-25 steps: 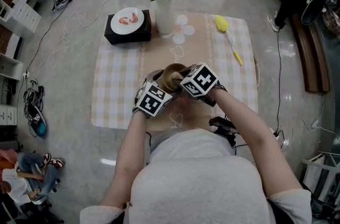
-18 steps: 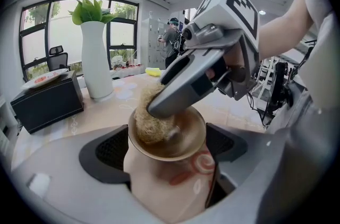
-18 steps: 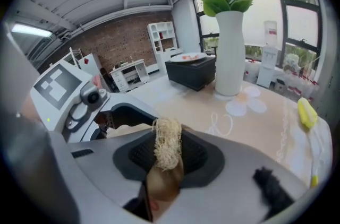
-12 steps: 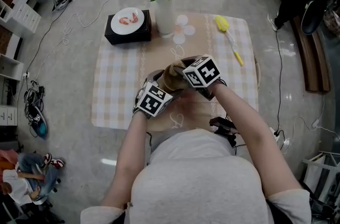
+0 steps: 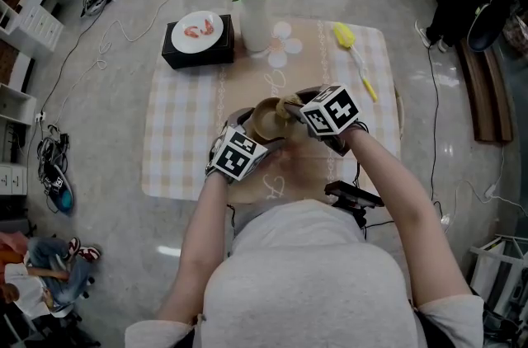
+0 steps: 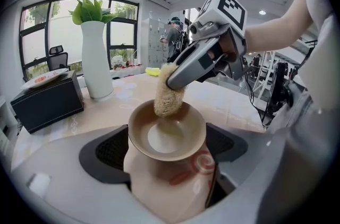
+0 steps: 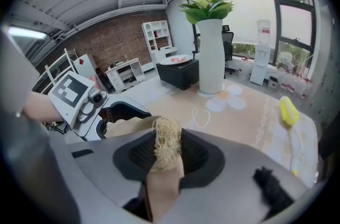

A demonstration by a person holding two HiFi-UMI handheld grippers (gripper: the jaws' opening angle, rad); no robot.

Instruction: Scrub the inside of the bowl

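A tan bowl (image 5: 266,122) with a red swirl on its outside is tilted over the table's near middle, my left gripper (image 5: 250,138) shut on its rim. In the left gripper view the bowl (image 6: 167,135) opens toward the camera between the jaws. My right gripper (image 5: 290,109) is shut on a straw-coloured loofah scrubber (image 6: 169,93), whose tip rests on the bowl's far inner wall. In the right gripper view the loofah (image 7: 167,146) sticks out between the pads, with the bowl's edge (image 7: 125,127) and the left gripper (image 7: 87,103) just beyond.
A white vase with a green plant (image 5: 253,25) stands at the table's far middle. A black box carrying a white plate (image 5: 198,41) sits far left. A yellow brush (image 5: 353,58) lies far right on the checked cloth (image 5: 177,132).
My right gripper has moved right and away across the bowl with the loofah, from over its middle to its right wall. The left gripper and bowl have hardly moved.
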